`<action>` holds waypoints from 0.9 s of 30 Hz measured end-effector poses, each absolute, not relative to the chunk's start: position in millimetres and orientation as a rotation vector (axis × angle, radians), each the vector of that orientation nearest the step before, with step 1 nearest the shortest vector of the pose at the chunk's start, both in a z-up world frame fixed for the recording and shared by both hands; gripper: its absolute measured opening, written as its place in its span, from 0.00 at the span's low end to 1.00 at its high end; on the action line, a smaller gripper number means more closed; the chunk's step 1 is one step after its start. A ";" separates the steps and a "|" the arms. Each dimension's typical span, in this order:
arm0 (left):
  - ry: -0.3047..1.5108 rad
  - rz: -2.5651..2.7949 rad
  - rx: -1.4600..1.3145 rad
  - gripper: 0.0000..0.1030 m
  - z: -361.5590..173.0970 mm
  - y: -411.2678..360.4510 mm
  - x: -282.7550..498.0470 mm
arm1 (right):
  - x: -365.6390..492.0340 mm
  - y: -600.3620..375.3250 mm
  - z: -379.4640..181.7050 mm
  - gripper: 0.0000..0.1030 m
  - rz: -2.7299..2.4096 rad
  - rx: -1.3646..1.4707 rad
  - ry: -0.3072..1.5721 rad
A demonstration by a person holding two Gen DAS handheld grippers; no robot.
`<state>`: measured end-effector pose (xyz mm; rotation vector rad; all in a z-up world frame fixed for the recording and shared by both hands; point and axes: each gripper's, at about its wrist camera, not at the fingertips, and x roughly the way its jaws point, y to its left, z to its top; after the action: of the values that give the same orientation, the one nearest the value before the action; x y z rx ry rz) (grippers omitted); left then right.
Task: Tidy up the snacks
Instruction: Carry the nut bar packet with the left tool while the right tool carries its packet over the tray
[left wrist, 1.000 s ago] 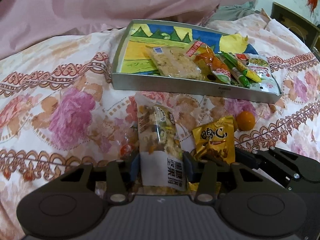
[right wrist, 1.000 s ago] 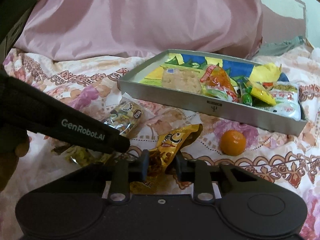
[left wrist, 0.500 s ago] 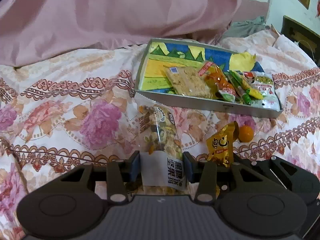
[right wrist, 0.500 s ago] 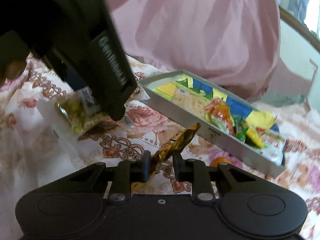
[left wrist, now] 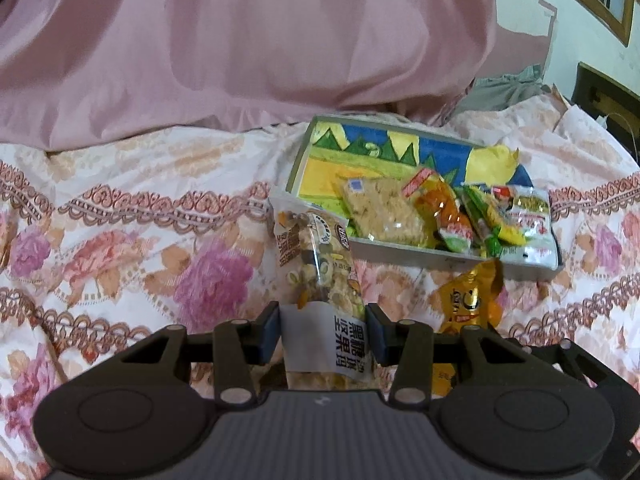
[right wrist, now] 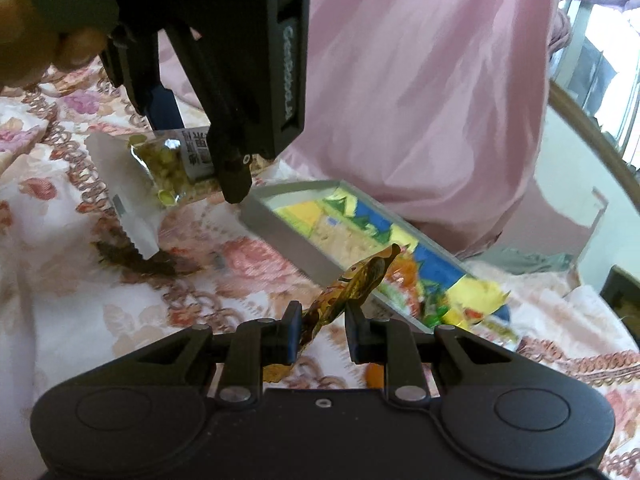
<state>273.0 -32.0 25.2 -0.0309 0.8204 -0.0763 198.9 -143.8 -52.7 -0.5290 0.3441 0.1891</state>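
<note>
Left wrist view
Left gripper [left wrist: 323, 338]: lower centre of the frame, jaws closed on the clear rectangular plastic packet of mixed nuts with a white printed label [left wrist: 320, 280], which stands up between the pads.
Tray: grey shallow rectangular box with a painted blue, yellow and green floor [left wrist: 400, 250], right of centre, resting on the pink floral bedspread [left wrist: 140, 260].
Tray contents: a clear-wrapped pale cracker slab [left wrist: 384, 212] near the front wall; to its right an orange packet [left wrist: 440, 208], green and yellow wrappers [left wrist: 486, 220] and a white printed packet [left wrist: 532, 220], crowded into the right end. The left part of the floor is bare.
Yellow foil snack packet [left wrist: 468, 296]: lower right, below the tray's front wall.

Right wrist view
Right gripper [right wrist: 323, 330]: lower centre, jaws narrow, pinching the yellow foil snack packet [right wrist: 352, 288], which sticks up edge-on.
Left gripper body [right wrist: 224, 60]: upper left, held by a hand [right wrist: 40, 36], the nut packet [right wrist: 172, 164] hanging beneath it.
Tray [right wrist: 288, 236]: centre to right, tilted in the frame; wrappers heaped at its lower right end, blurred.
</note>
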 end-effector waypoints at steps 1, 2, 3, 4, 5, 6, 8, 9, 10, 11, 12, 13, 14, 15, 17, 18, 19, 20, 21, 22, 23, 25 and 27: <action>0.813 -0.076 -0.031 0.47 26.3 -34.4 276.0 | 199.5 -146.4 -50.2 0.23 0.179 -0.523 0.335; 0.806 -0.075 -0.034 0.48 27.3 -36.7 279.5 | 201.3 -149.6 -47.4 0.23 0.167 -0.515 0.326; 0.799 -0.075 -0.039 0.48 28.1 -39.1 283.8 | 203.8 -153.5 -44.6 0.23 0.152 -0.508 0.314; 0.792 -0.076 -0.046 0.48 29.0 -41.0 288.1 | 206.6 -157.9 -41.6 0.23 0.136 -0.495 0.302; 0.783 -0.077 -0.053 0.48 29.8 -43.4 293.6 | 207.2 -162.0 -39.0 0.23 0.125 -0.476 0.293; 0.775 -0.077 -0.058 0.48 30.3 -45.6 298.6 | 209.8 -168.4 -35.9 0.23 0.114 -0.439 0.280; 0.761 -0.076 -0.061 0.48 29.8 -52.2 310.7 | 213.6 -179.0 -32.5 0.24 0.085 -0.378 0.251; 0.753 -0.074 -0.058 0.48 29.6 -56.3 317.0 | 215.0 -183.9 -31.7 0.24 0.073 -0.357 0.234; 0.746 -0.076 -0.054 0.48 29.3 -60.5 323.2 | 216.4 -187.7 -31.2 0.24 0.065 -0.345 0.217; 0.738 -0.079 -0.052 0.48 29.3 -64.9 329.5 | 218.1 -192.1 -30.2 0.24 0.059 -0.331 0.195; 0.730 -0.082 -0.050 0.48 29.2 -69.6 336.6 | 220.2 -195.7 -28.9 0.24 0.056 -0.322 0.175; 0.724 -0.085 -0.050 0.48 29.0 -74.0 343.5 | 223.3 -198.7 -27.3 0.24 0.052 -0.320 0.156; 0.717 -0.089 -0.050 0.48 28.5 -79.3 351.6 | 227.2 -201.7 -25.6 0.24 0.049 -0.317 0.135; 0.712 -0.090 -0.048 0.48 27.8 -83.7 358.2 | 232.9 -205.7 -23.4 0.24 0.048 -0.308 0.118; 0.700 -0.093 -0.041 0.48 25.4 -92.7 372.7 | 246.1 -213.5 -20.9 0.24 0.057 -0.282 0.108; 0.696 -0.094 -0.039 0.48 23.8 -96.9 380.5 | 254.7 -219.1 -20.6 0.24 0.061 -0.265 0.111; 0.694 -0.095 -0.040 0.48 22.0 -100.4 387.8 | 262.2 -223.5 -21.4 0.24 0.069 -0.246 0.118; 0.696 -0.095 -0.040 0.48 19.7 -103.5 395.1 | 269.7 -228.5 -23.3 0.24 0.078 -0.227 0.127; 0.697 -0.097 -0.041 0.48 17.5 -105.3 401.4 | 276.0 -231.3 -26.3 0.24 0.082 -0.219 0.135; 0.698 -0.099 -0.044 0.48 15.1 -107.0 408.0 | 282.4 -234.5 -30.1 0.24 0.083 -0.214 0.143; 0.698 -0.102 -0.046 0.48 13.1 -107.7 413.4 | 288.8 -238.4 -33.7 0.24 0.083 -0.207 0.152; 0.698 -0.104 -0.052 0.48 7.7 -108.3 423.7 | 300.2 -242.9 -39.2 0.24 0.078 -0.204 0.159; 0.702 -0.107 -0.063 0.48 2.7 -109.7 432.3 | 310.8 -248.0 -43.0 0.24 0.077 -0.201 0.162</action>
<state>432.3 -109.7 2.7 -0.0627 0.7016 -0.1072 310.8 -248.0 -43.0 -0.2006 0.1616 0.0767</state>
